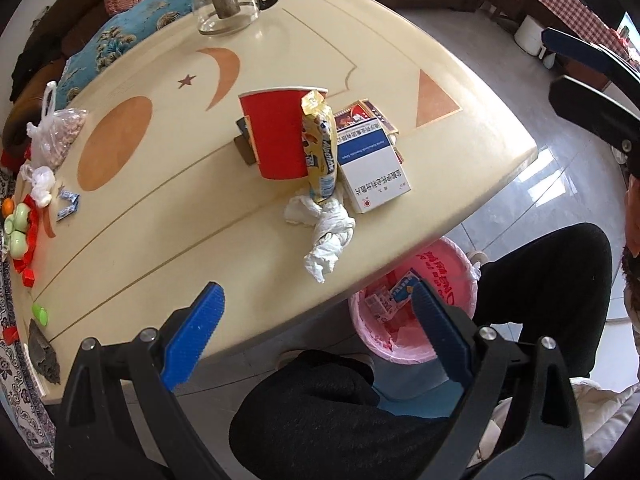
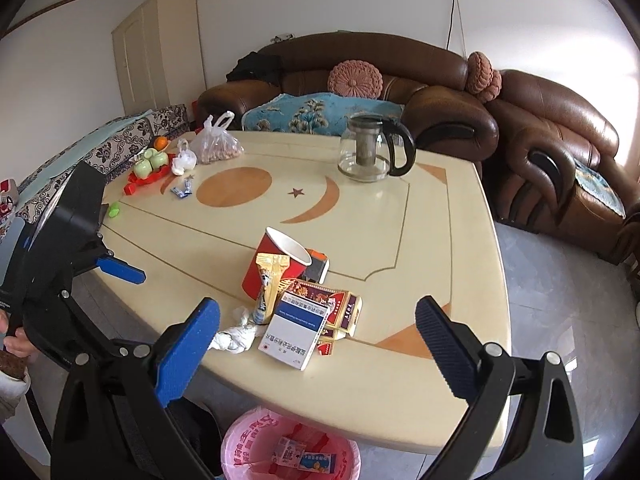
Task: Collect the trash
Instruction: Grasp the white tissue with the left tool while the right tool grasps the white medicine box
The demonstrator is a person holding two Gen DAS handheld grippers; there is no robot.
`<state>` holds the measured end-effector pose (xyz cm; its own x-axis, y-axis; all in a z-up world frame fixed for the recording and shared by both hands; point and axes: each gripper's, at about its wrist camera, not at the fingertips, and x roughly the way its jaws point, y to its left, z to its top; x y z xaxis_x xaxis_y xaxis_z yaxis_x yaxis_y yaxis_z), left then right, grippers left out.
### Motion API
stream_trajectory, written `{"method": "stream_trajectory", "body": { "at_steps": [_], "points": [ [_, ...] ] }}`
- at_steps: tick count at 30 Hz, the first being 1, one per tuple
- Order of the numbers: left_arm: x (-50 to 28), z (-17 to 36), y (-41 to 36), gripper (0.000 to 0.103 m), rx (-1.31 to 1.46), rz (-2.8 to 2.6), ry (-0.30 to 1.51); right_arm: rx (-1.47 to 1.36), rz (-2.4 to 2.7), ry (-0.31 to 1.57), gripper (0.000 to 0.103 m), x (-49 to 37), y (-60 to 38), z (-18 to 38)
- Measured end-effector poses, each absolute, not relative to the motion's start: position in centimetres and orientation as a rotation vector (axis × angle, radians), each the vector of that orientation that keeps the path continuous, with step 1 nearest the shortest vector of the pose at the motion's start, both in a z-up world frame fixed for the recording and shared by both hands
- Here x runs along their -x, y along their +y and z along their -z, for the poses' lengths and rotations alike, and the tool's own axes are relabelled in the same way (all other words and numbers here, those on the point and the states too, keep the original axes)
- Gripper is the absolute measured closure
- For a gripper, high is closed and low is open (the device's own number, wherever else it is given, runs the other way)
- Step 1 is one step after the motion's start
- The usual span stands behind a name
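Both of my grippers hang over the near edge of the counter (image 2: 440, 240), empty. Left gripper (image 1: 316, 312): jaws wide apart, at the bottom of its view, above my dark-clad knees. Right gripper (image 2: 318, 326): jaws wide apart too, low centre of its view.

Counter is cream with orange inlays (circle, crescent, small star, triangles). Trash sits clustered at frame centre in both views: red paper cup (image 1: 278, 136) tipped on its side, yellow snack wrapper (image 1: 320, 148) lying against it, crumpled white tissue (image 1: 326, 232) just below the wrapper, blue-and-white box (image 1: 370, 168) touching the wrapper's right side, red-gold flattened cartons (image 2: 336, 300) under the box.

Pink-lined bin (image 2: 290, 446) stands on the grey tile floor below the near counter edge; small cartons already lie inside.

Far side of counter: glass teapot (image 2: 370, 150) with black handle. Upper left in the right wrist view: plastic bag of nuts (image 2: 216, 142), green cups (image 2: 150, 160) on a red tray. Brown leather sofa (image 2: 440, 92) behind, with pink round cushions.
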<state>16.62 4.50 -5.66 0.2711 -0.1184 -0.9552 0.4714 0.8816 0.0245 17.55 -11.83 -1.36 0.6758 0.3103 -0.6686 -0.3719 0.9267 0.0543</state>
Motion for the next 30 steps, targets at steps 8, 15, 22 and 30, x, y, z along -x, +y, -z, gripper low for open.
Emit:
{"method": "stream_trajectory", "body": {
  "at_steps": [8, 15, 22, 30],
  "points": [
    [-18.3, 8.9, 3.9, 0.011, -0.299, 0.434, 1.259, 0.072, -0.354, 0.799, 0.007, -18.8, -11.0, 5.3],
    [-19.6, 12.0, 3.6, 0.011, -0.285, 0.444, 1.289, 0.002, -0.341, 0.860, 0.007, -19.9, -10.0, 9.9],
    [-20.9, 14.2, 3.2, 0.011, -0.270, 0.454, 1.332, -0.045, -0.328, 0.920, 0.007, -21.8, -9.1, 13.3],
    [-21.9, 15.8, 3.3, 0.011, -0.229, 0.479, 1.342, -0.070, -0.331, 0.964, 0.007, -23.3, -7.8, 15.6]
  ]
}}
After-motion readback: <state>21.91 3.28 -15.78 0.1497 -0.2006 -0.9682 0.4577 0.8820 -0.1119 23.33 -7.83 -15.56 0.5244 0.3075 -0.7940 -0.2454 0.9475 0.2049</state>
